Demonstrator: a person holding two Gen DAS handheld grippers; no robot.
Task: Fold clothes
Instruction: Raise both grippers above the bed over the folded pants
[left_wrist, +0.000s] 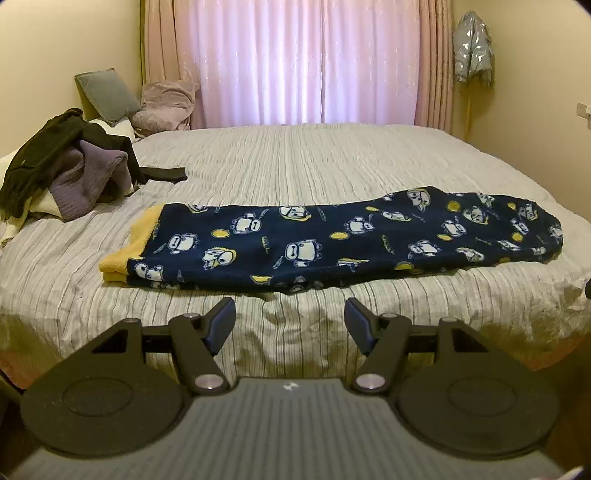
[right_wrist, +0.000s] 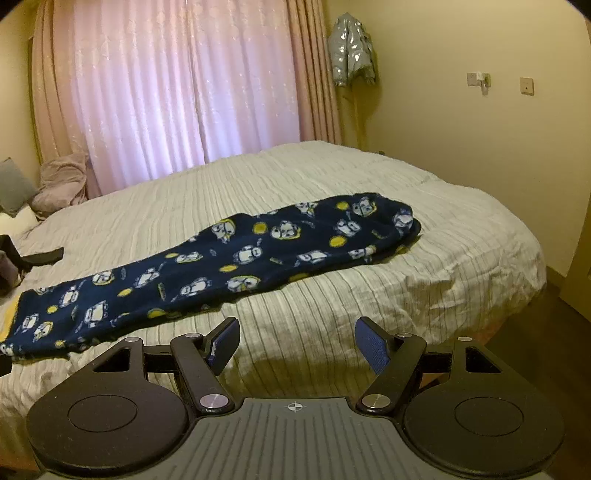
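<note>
- Risk no. 1: fleece pants (left_wrist: 332, 236), navy w/ cartoon print, look already folded lengthwise into a long strip across the bed (left_wrist: 295, 162); pinching only the top layer would likely peel the halves apart.
- Yellow cuff end (left_wrist: 122, 254) sits lower left of left-cam frame, other end far right; uneven lift by the two tools could skew the fold.
- Thick pile may slip from a shallow bite.
- Clothes heap (left_wrist: 70, 166) at left edge is near the cuff; a swing could snag it.
- Left tool (left_wrist: 290, 321): jaws spread wide, nothing held, hovering just short of the pants' near edge.
- Right tool (right_wrist: 295, 341): likewise wide apart, empty, pointed at the bed front, pants mid-frame.
</note>
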